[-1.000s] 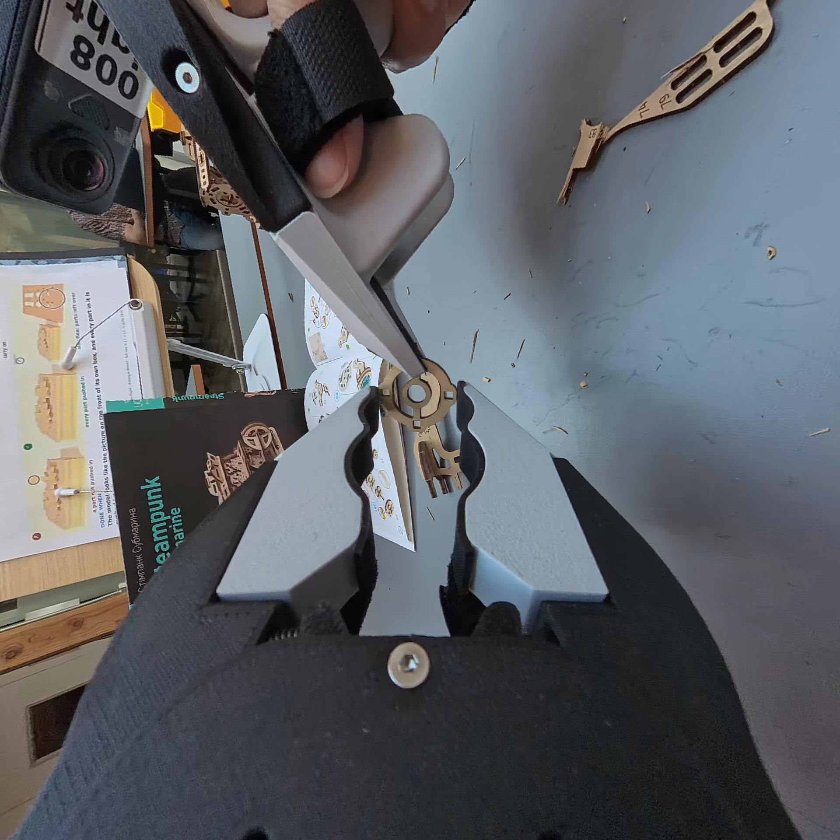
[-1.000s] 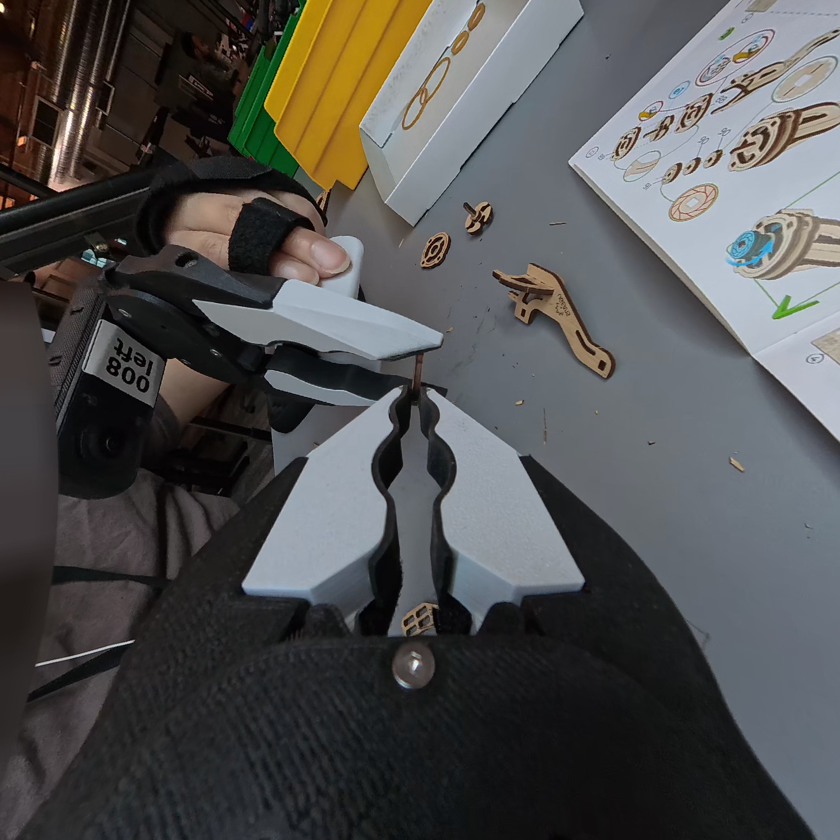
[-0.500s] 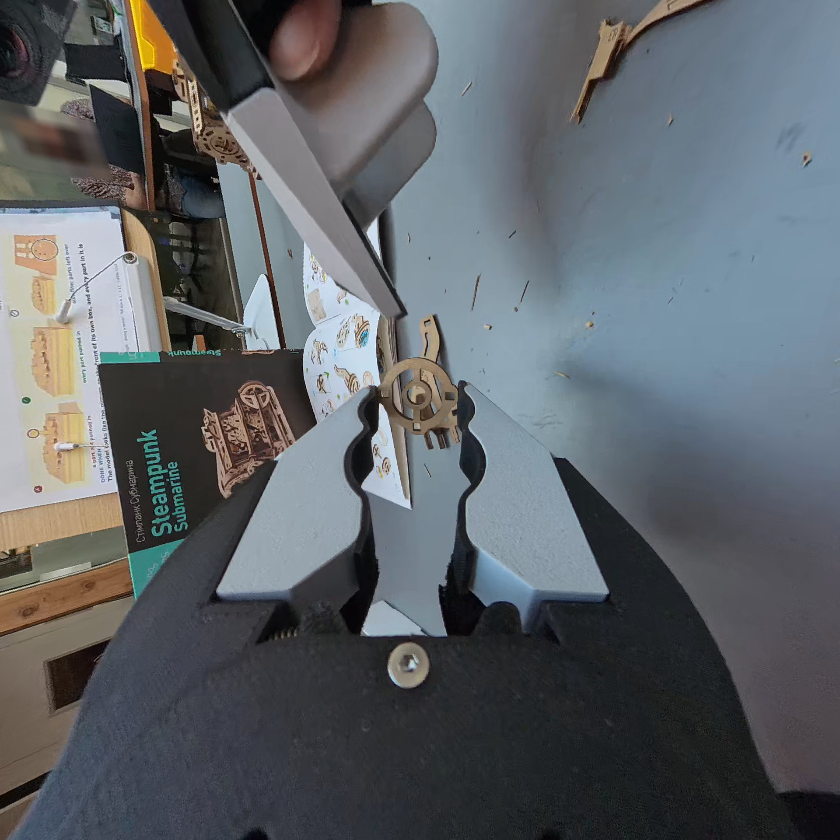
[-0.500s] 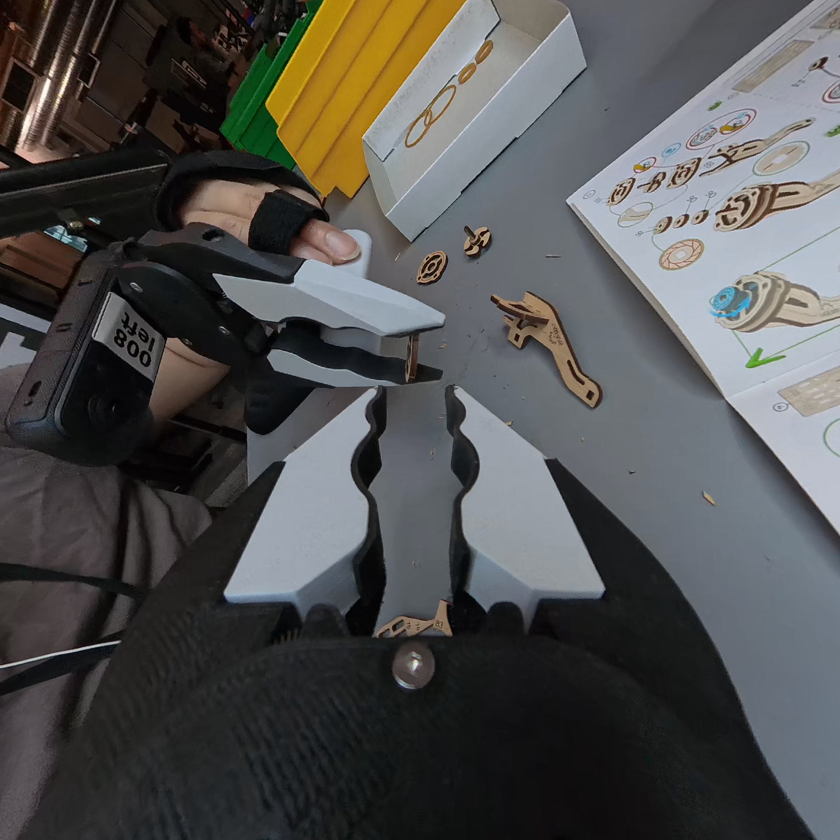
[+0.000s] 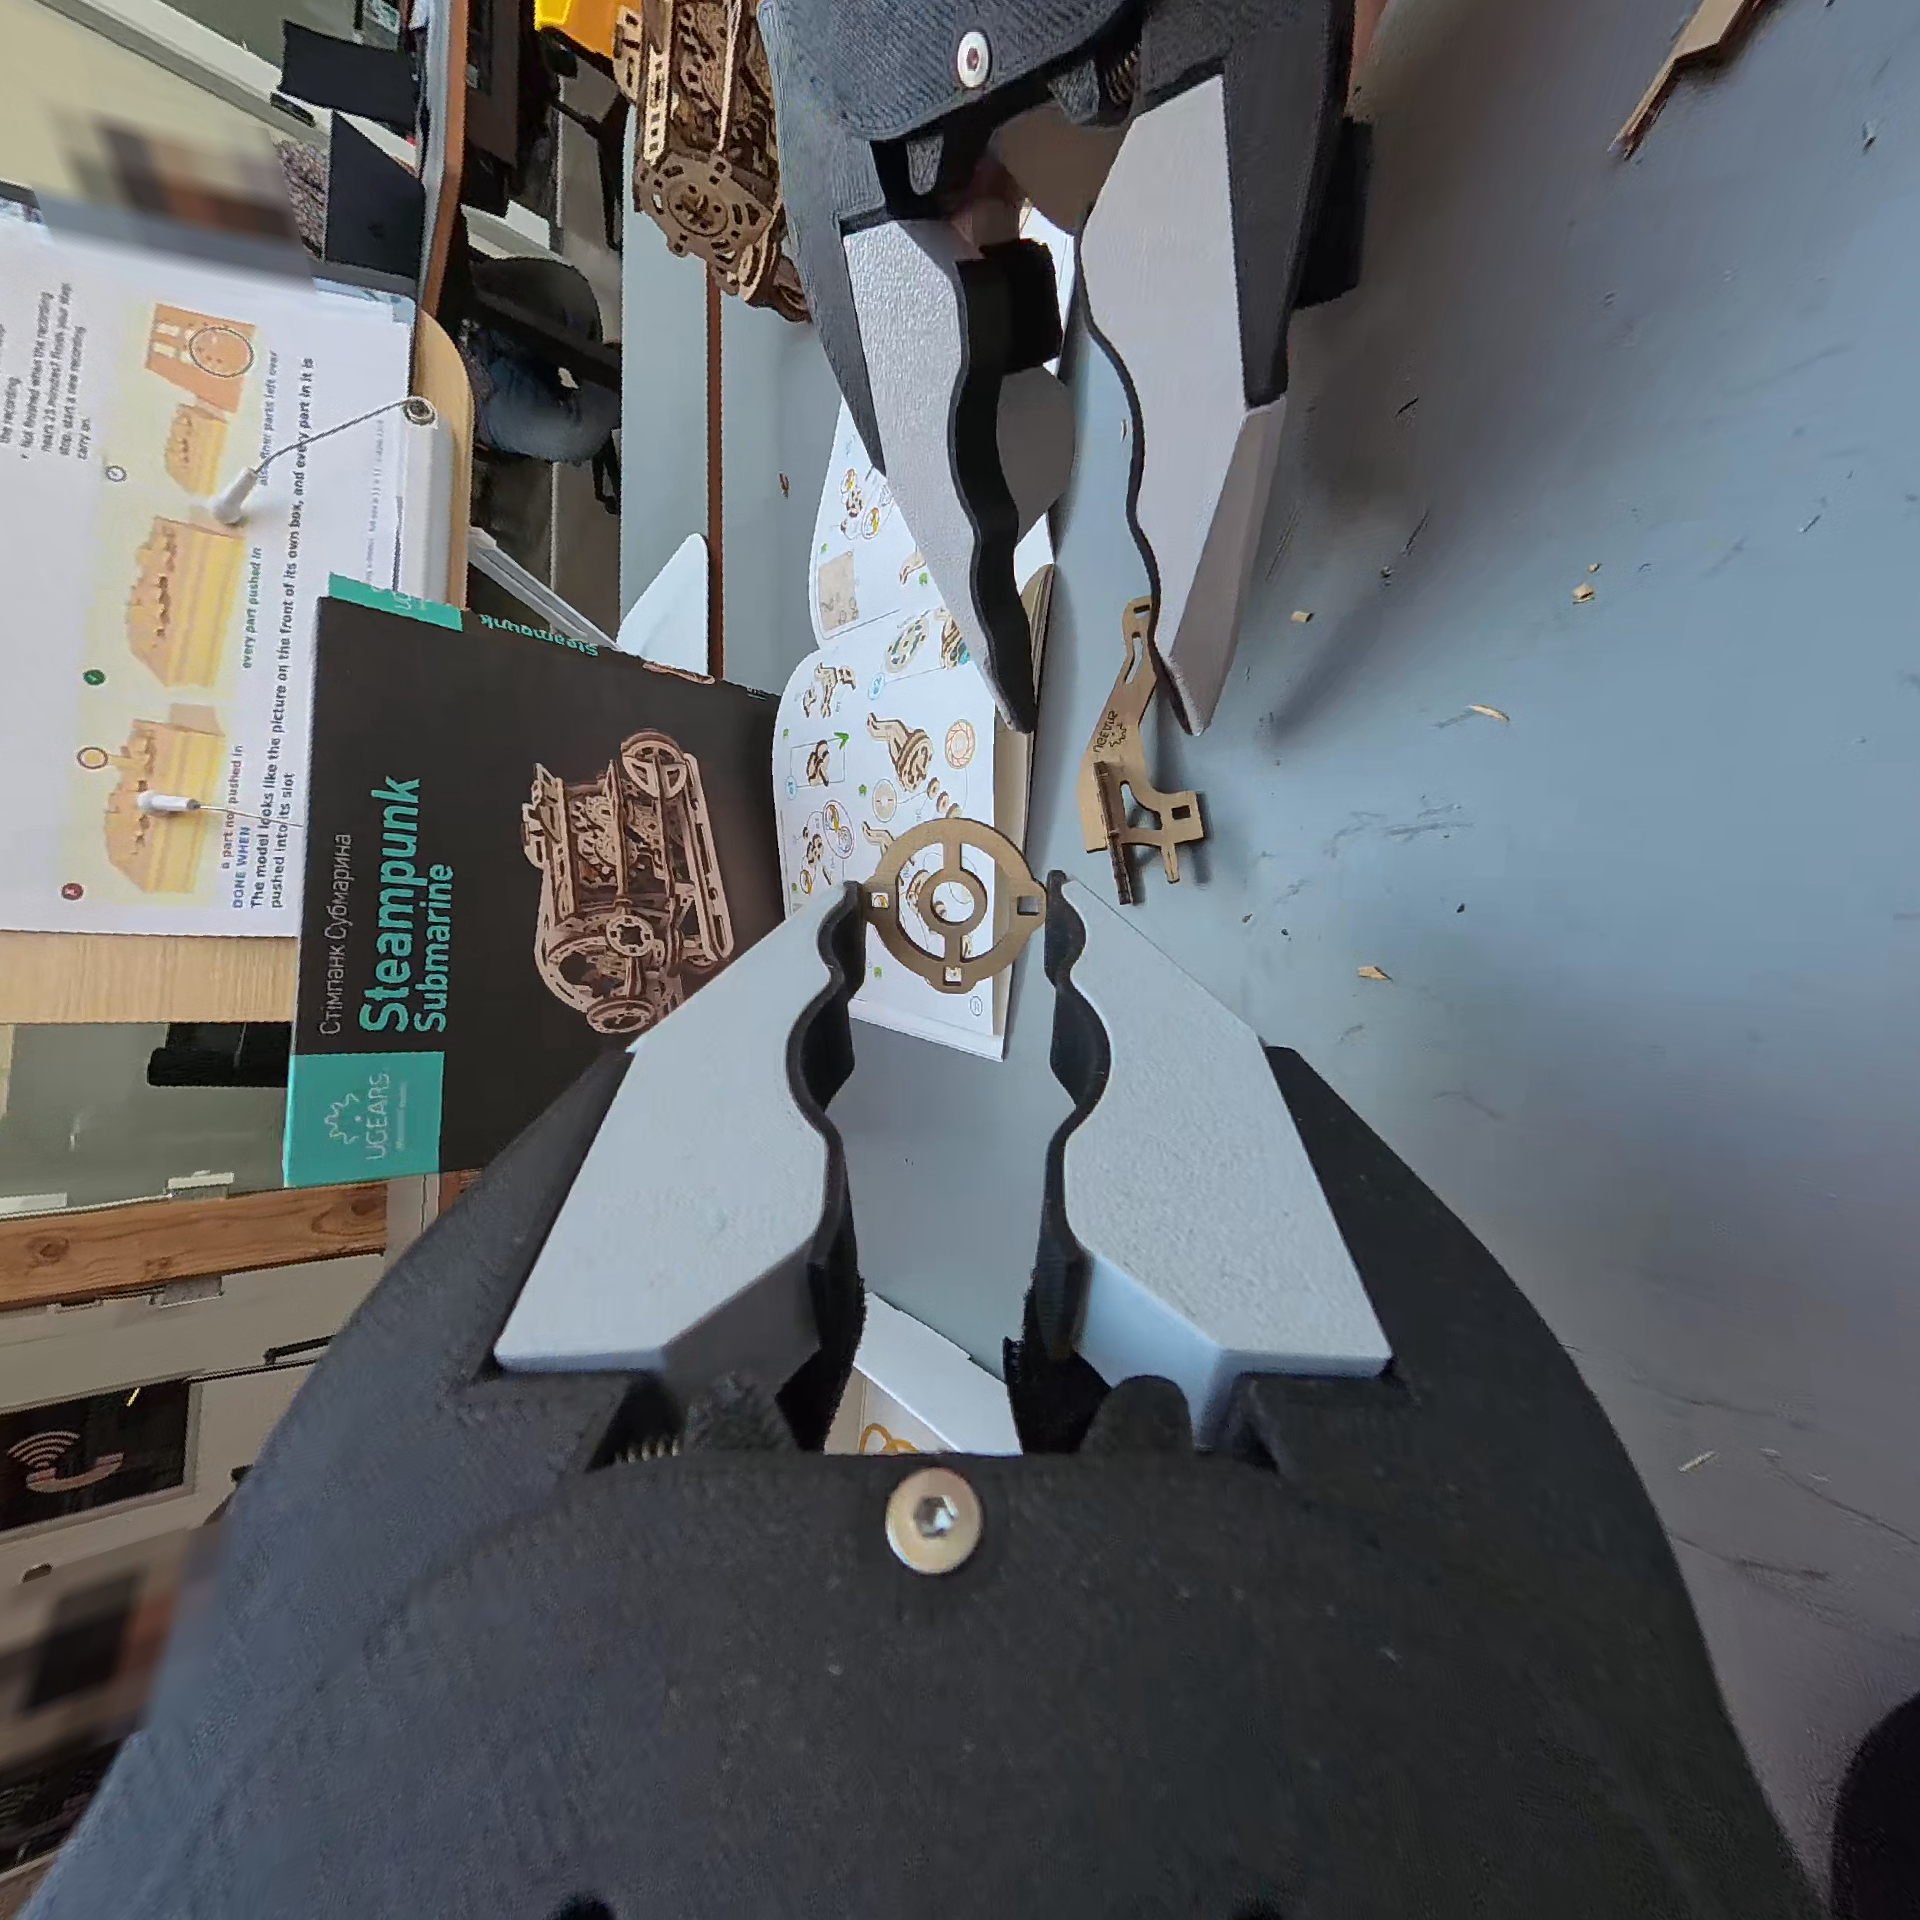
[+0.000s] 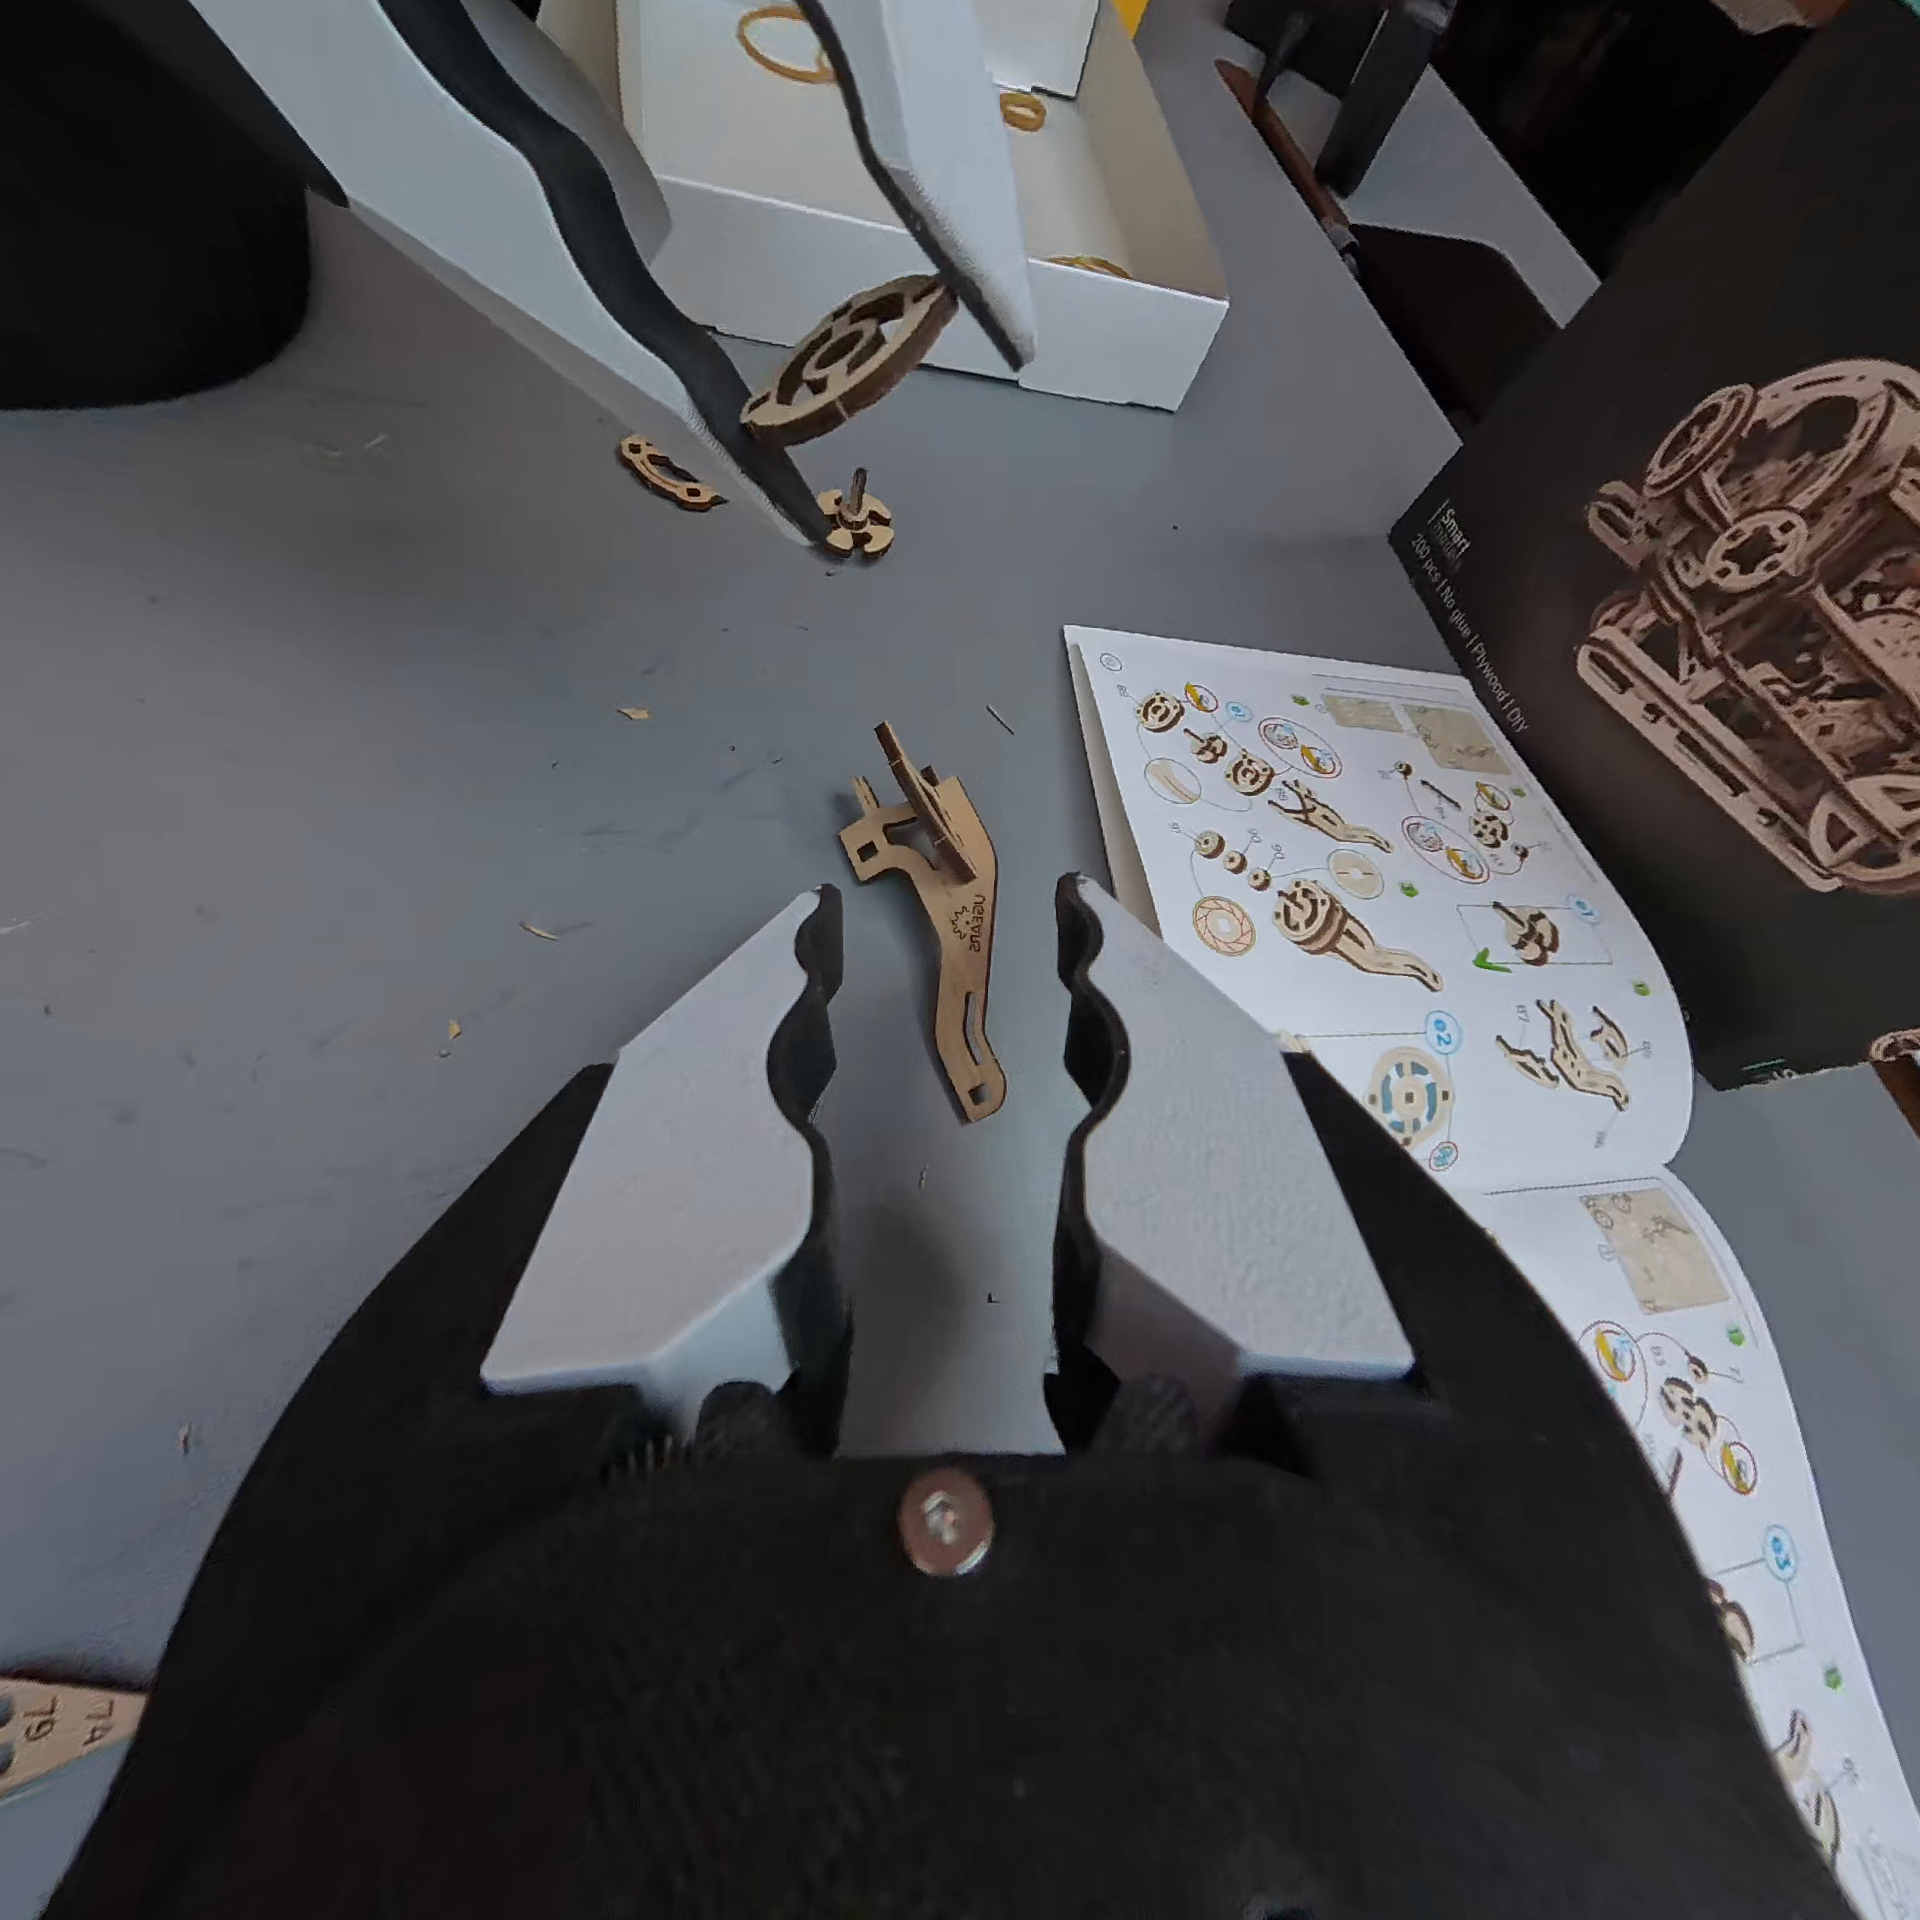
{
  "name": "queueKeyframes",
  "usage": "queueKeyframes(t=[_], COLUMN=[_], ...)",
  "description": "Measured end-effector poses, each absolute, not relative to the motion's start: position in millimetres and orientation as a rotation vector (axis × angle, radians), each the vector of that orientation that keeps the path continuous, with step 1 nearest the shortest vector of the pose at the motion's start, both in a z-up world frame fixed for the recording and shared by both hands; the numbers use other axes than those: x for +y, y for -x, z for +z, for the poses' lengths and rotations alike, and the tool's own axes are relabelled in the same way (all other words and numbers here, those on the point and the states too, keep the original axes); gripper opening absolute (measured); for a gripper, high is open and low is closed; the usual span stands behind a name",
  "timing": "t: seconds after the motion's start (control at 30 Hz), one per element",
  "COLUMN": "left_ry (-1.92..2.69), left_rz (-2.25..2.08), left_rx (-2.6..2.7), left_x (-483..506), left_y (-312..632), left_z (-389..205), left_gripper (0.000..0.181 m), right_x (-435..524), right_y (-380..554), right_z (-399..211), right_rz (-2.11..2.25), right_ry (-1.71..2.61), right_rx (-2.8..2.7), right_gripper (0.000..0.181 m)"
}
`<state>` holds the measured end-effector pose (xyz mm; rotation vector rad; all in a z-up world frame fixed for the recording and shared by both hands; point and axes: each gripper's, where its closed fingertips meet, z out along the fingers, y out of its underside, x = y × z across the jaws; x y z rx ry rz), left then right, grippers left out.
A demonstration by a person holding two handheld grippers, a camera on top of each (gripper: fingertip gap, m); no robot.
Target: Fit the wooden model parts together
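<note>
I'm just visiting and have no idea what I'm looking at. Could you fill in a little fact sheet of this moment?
left gripper: shut on the round wooden disc
right gripper: open, empty, above the curved wooden arm piece
curved wooden arm piece: lying on the grey table
small hub with peg: standing on the table
instruction booklet: open, right of the arm piece
white box: far side

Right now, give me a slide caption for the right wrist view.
Open right gripper poised over a curved wooden arm piece on the grey table, while the left gripper holds a round wooden disc.
</note>
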<state>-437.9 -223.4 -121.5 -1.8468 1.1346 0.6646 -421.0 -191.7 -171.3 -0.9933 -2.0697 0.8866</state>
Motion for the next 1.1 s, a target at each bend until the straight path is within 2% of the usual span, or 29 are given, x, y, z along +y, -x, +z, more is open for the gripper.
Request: queueKeyframes(t=[0.17, 0.5, 0.67, 1.1], left_ry=[1.868, 1.883, 1.88, 1.809], left_rz=[0.63, 0.667, 0.668, 0.626], left_rx=[1.099, 1.07, 1.048, 0.96], left_x=[-227.2, -226.0, -228.4, -240.3], left_y=[443.8, 459.7, 462.6, 465.2], left_z=[-131.7, -124.6, -117.7, -82.8], left_gripper=[0.033, 0.033, 0.033, 0.033], right_x=[-185.0, -183.9, -188.1, -178.8], right_y=[425.9, 430.6, 431.0, 428.1], right_z=[-186.8, -187.0, -188.1, -189.8], right_rz=[0.753, 0.624, 0.526, 0.587], right_ry=[1.029, 1.076, 1.015, 1.129], right_rx=[-2.124, -2.072, -2.072, -2.062], right_gripper=[0.035, 0.035, 0.026, 0.014])
